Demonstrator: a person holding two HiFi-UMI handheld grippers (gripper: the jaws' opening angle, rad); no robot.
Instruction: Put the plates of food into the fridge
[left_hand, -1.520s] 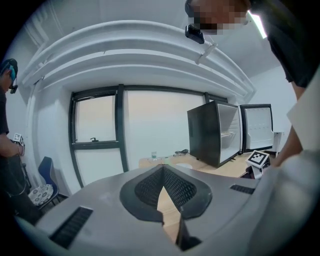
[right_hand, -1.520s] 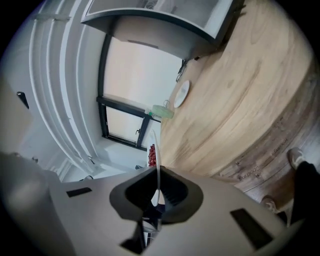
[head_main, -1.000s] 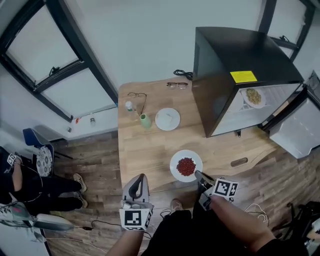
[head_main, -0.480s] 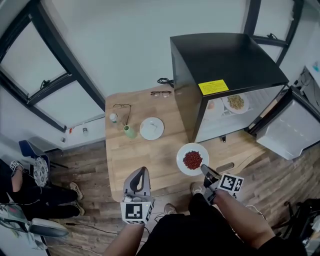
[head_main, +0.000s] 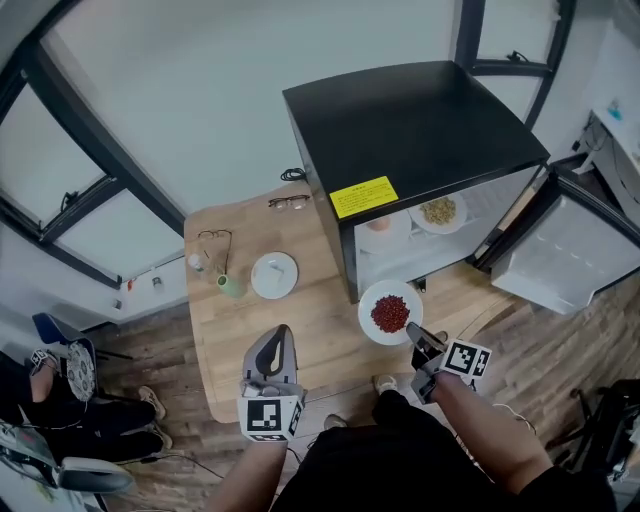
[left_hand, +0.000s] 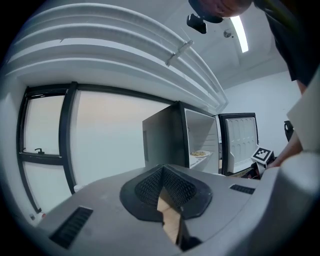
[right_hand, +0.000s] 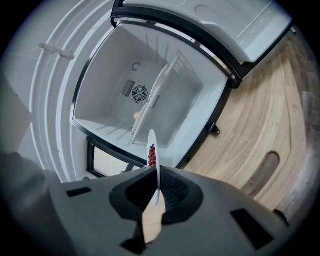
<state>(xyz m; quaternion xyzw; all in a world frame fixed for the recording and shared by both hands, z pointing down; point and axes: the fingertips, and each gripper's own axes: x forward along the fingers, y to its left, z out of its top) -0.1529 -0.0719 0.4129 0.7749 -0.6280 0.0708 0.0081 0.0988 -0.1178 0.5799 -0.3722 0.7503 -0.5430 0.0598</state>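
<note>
A white plate of red food (head_main: 390, 312) hangs just in front of the open black fridge (head_main: 410, 130), with my right gripper (head_main: 414, 337) shut on its near rim. In the right gripper view the plate (right_hand: 153, 148) shows edge-on between the pads, in front of the white fridge interior (right_hand: 110, 100). On the fridge shelf sit a plate of yellowish food (head_main: 438, 211) and a second plate (head_main: 381, 229). My left gripper (head_main: 281, 338) is over the table's front edge, shut on nothing. A white plate (head_main: 274, 275) lies on the wooden table (head_main: 300, 330).
The fridge door (head_main: 555, 250) stands wide open at the right. A green cup (head_main: 231, 286), a small bottle (head_main: 197, 262) and two pairs of glasses (head_main: 214, 240) lie at the table's back left. A person sits at the far left (head_main: 50, 400).
Both grippers have moved right toward the fridge. The plate of red food has gone with the right gripper, from the table's front edge to just before the fridge opening.
</note>
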